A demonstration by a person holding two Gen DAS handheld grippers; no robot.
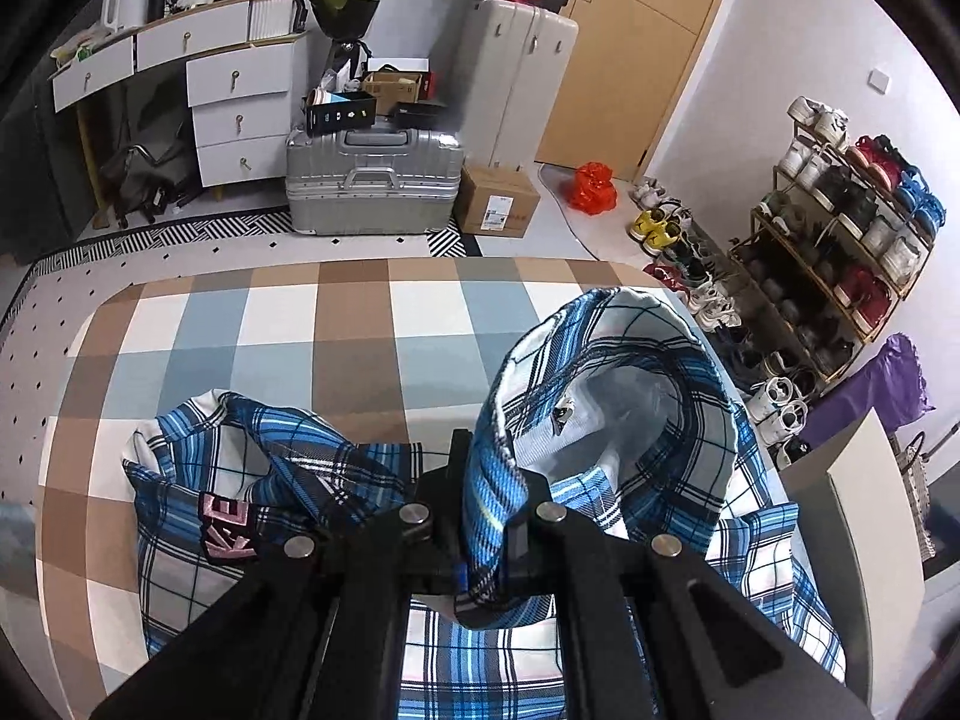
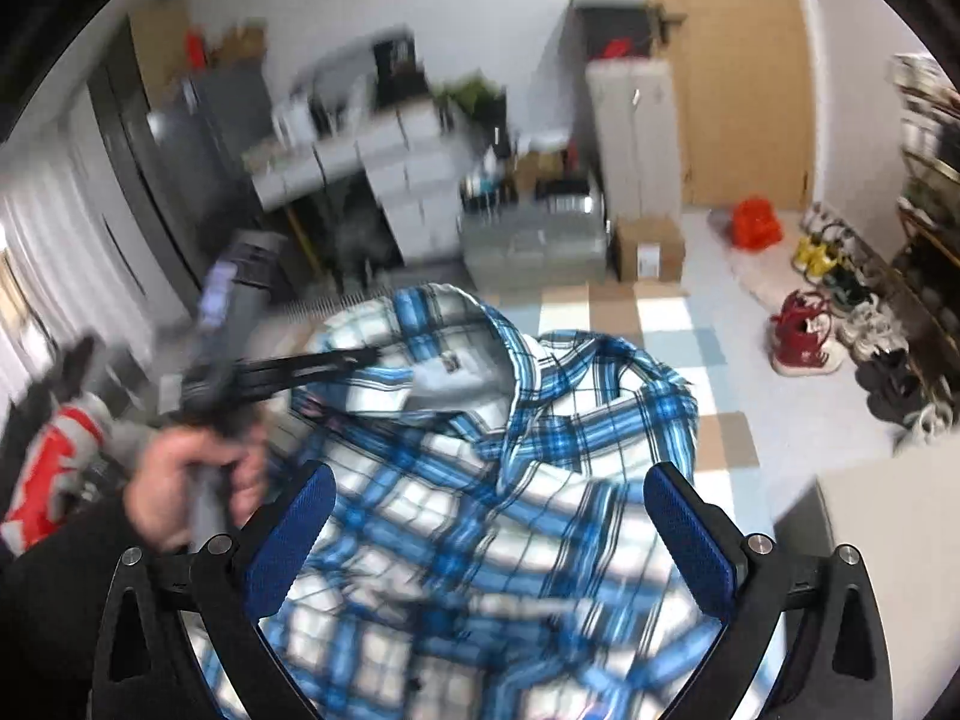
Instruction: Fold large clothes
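A blue and white plaid shirt (image 1: 606, 396) lies rumpled on a bed covered with a checked sheet (image 1: 360, 324) of brown, blue, grey and white squares. The left gripper (image 1: 480, 516) is closed tight on a fold of the shirt near the collar, and the cloth rises out of its fingers and arches up into a hollow loop, with the pale inside and a small label showing. To the left of that grip a pink lettered patch (image 1: 227, 531) sits on the shirt's front.

From the right wrist view, which is blurred, the right gripper (image 2: 489, 531) hangs above the shirt (image 2: 480, 480) with its blue pads (image 2: 690, 540) spread wide apart and nothing between them. The left hand (image 2: 186, 480) shows at the left of that view, wrapped around the handle of its gripper, whose black fingers reach to the shirt's raised part.

Beyond the foot of the bed stand a silver suitcase (image 1: 372, 183), a white one upright behind it, and a cardboard box (image 1: 498, 204) just beside them. A white chest of drawers (image 1: 234, 114) is to the left, a red bag (image 1: 591, 186) lies on the floor by the wooden door, and a shoe rack (image 1: 840, 228) lines the right wall.
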